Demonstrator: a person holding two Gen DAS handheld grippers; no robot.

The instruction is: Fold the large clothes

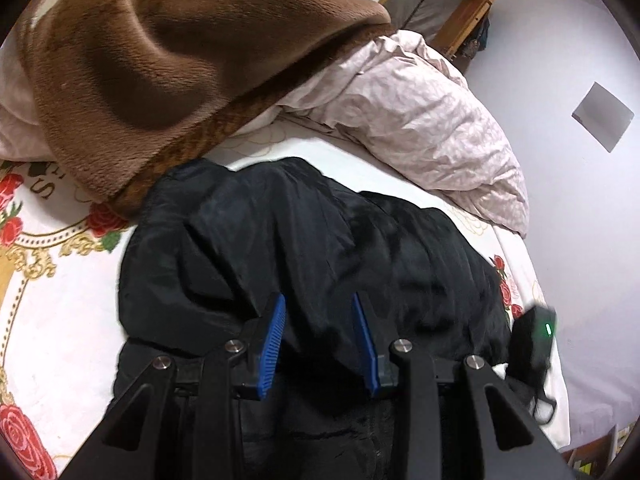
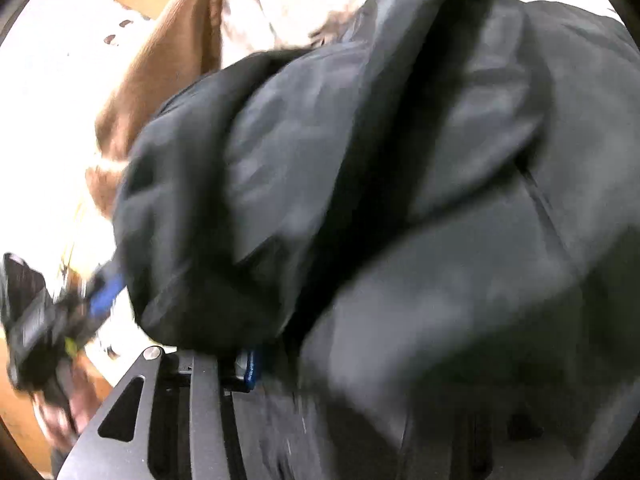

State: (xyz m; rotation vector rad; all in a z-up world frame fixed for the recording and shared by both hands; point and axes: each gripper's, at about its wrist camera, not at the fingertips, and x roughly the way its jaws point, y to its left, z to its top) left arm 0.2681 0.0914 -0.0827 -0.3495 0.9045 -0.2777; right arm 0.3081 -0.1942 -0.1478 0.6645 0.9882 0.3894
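A large black jacket lies bunched on a bed with a rose-printed sheet. My left gripper stands over the jacket's near edge. Black cloth fills the narrow gap between its blue pads, and it is shut on the jacket. In the blurred right wrist view the jacket is doubled over and drapes across my right gripper. One blue pad shows there; the other finger is hidden under the cloth gathered in the jaws. The left gripper is at the jacket's left edge.
A brown plush blanket and a crumpled pink duvet are heaped at the far side of the bed. Beyond the bed's right edge is pale floor and a wooden frame. A black housing with a green light sits at the jacket's right.
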